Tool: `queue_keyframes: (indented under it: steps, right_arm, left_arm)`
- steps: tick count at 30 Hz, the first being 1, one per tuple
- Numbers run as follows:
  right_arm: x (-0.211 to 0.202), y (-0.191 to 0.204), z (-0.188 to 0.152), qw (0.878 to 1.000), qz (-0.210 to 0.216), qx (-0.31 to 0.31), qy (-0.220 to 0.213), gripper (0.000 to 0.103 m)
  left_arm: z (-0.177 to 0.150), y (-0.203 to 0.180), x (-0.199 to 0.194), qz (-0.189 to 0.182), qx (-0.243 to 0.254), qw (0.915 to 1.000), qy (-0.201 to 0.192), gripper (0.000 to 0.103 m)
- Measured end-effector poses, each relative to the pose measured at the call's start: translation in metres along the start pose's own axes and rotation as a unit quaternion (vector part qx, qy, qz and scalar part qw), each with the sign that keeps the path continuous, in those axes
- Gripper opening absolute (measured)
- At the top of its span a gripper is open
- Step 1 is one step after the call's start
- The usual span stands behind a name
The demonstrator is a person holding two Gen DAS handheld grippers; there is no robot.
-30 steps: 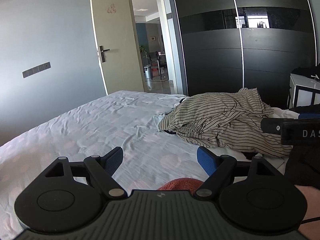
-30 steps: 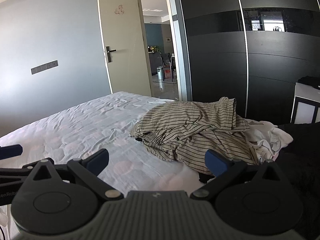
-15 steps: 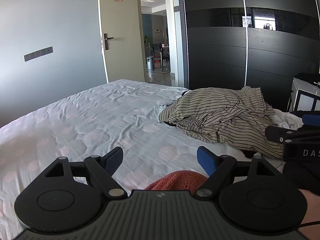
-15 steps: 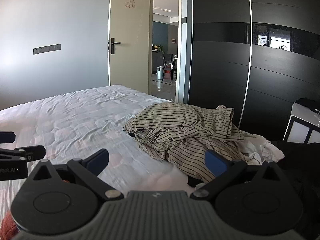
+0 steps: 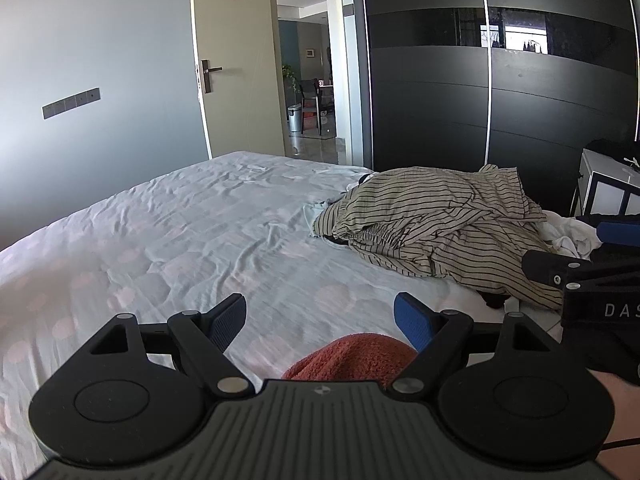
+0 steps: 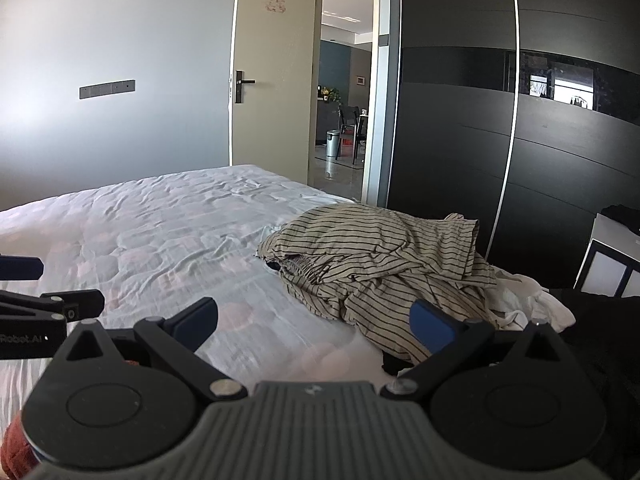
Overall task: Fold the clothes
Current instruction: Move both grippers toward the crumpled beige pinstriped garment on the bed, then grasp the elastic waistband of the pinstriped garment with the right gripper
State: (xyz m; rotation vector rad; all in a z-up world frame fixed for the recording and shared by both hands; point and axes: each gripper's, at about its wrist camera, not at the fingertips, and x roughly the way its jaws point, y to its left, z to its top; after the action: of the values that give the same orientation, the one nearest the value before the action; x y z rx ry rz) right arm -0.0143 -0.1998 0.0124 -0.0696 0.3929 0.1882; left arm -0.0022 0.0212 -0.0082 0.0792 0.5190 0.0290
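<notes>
My left gripper (image 5: 320,322) hangs low over the bed (image 5: 192,240) with its blue-padded fingers (image 5: 412,322) spread wide and nothing between them. Just under and behind it lies a red towel (image 5: 352,360), bunched on the sheet. My right gripper (image 6: 316,320) is also spread apart and empty, held above the bed beside the left one, which shows at the left edge of its view. The striped garment (image 6: 380,256) lies crumpled in a heap on the far right part of the bed, ahead of both grippers and apart from them. White cloth (image 6: 536,300) pokes out at its right side, and something dark (image 6: 396,364) shows beneath its near edge. Behind the heap stands a black wardrobe (image 6: 540,140); a door (image 6: 272,80) is open to its left.
</notes>
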Motion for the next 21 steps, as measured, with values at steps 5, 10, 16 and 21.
queue_keyframes:
  steps: [5, 10, 16, 21]
  right_arm:
    - [0.0, 0.002, 0.0, 1.0, 0.007, -0.006, 0.002, 0.103]
    - [0.002, 0.003, -0.001, 1.0, 0.008, -0.006, 0.007, 0.103]
    - [0.009, 0.001, 0.0, 1.0, 0.012, -0.007, 0.017, 0.103]
    - [0.032, -0.009, 0.011, 0.999, 0.033, 0.002, 0.03, 0.103]
  left_arm:
    - [0.0, 0.002, 0.0, -0.003, -0.006, 1.0, 0.004, 0.096]
    - [0.0, 0.004, 0.002, -0.003, -0.011, 0.9999, 0.009, 0.096]
    - [0.001, 0.008, 0.007, -0.004, -0.018, 0.9996, 0.02, 0.096]
    - [0.003, 0.024, 0.02, -0.005, -0.032, 0.9985, 0.045, 0.096]
